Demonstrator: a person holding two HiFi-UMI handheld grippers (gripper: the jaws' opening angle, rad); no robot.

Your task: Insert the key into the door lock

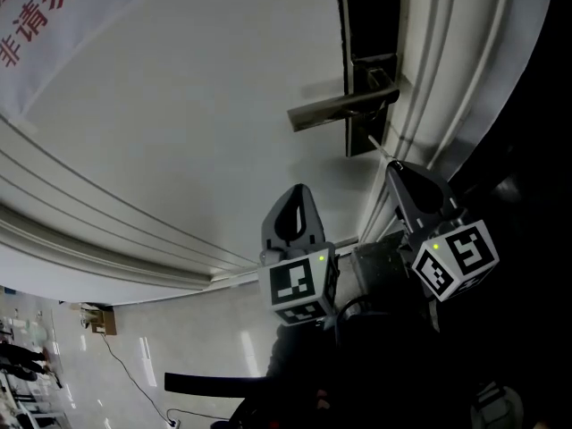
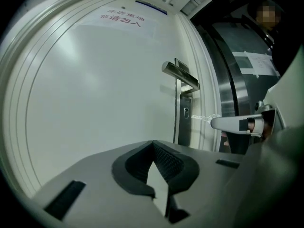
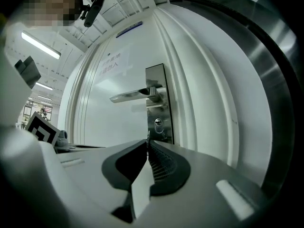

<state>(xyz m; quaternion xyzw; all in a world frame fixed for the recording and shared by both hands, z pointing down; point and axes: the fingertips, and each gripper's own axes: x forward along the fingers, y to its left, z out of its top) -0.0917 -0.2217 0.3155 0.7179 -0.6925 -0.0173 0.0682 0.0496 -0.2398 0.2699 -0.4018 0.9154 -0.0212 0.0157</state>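
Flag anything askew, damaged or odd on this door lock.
Nothing stands out. The lock plate sits straight on the door, the handle looks level and the keyhole is unobstructed. The right gripper, shut, holds the key near it, not yet inserted.

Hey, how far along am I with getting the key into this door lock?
Done: the right gripper is shut on the thin silver key. In hand: its tip points at the keyhole in the dark metal lock plate, just short. Remaining: pushing it in. The left gripper is shut, empty.
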